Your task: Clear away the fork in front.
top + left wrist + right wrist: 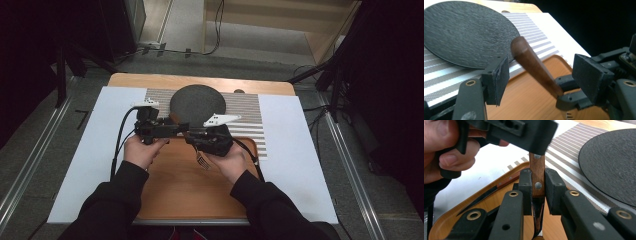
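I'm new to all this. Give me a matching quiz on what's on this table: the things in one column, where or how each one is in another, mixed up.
Things:
1. fork
2. knife
3. dark round mat
4. left gripper

Place or state:
A. lies flat on the wooden tray
B. jaws open on either side of the wooden handle
C. clamped by its handle in the right gripper
D. rests on the striped placemat

Pairs: 1-C, 2-A, 3-D, 4-B
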{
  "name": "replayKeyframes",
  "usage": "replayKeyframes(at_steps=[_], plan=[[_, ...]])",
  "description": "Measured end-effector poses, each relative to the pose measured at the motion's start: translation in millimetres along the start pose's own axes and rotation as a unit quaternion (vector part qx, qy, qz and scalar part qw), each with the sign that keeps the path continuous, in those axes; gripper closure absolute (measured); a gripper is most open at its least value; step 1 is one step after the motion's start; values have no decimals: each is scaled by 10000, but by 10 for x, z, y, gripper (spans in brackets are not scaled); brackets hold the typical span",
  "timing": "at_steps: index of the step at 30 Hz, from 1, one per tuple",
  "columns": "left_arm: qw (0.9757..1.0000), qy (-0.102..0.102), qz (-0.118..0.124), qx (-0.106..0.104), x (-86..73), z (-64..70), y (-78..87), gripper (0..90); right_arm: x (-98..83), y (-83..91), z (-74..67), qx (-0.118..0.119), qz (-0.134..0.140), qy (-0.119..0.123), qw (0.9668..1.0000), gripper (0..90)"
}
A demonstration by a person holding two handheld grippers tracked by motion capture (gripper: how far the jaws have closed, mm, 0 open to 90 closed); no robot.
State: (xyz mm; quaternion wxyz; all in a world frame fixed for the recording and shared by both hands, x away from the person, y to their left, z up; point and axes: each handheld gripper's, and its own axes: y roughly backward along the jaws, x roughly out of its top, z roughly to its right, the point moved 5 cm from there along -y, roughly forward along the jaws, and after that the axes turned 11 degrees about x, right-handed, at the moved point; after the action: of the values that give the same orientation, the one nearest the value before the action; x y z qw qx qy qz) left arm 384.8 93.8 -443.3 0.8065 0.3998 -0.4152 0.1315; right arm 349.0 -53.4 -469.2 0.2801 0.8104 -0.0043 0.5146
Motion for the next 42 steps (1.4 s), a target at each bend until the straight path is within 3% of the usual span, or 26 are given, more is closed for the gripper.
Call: replayKeyframes(at_steps=[5, 8, 13, 20, 25, 29, 33, 42], plan=[[9999, 74, -74, 35, -24, 9, -20, 370, -3, -27, -50, 21, -3, 57, 10000, 749], [9998, 95, -147, -132, -40, 16, -20, 462, -5, -34, -72, 38, 2, 86, 10000, 749], [9993, 179, -169, -270, -58, 8, -14, 688, -5, -39, -90, 32, 9, 140, 9999, 750], [9955, 492, -196, -780, -38, 30, 26, 783, 2, -36, -116, 46, 35, 230, 9997, 749], [9955, 447, -104, -825, -21, 36, 58, 803, 24, -23, -120, 68, 93, 489, 9987, 730], [9955, 456, 6, -830, 14, 8, 110, 804, 30, 0, -117, 66, 111, 711, 9974, 567], [9951, 477, 42, -867, 50, -27, 181, 804, 30, 41, -87, 217, 97, 572, 9981, 418], [9944, 325, 65, -1007, 66, 8, 289, 804, -30, 235, 15, 414, 120, 288, 9987, 364]])
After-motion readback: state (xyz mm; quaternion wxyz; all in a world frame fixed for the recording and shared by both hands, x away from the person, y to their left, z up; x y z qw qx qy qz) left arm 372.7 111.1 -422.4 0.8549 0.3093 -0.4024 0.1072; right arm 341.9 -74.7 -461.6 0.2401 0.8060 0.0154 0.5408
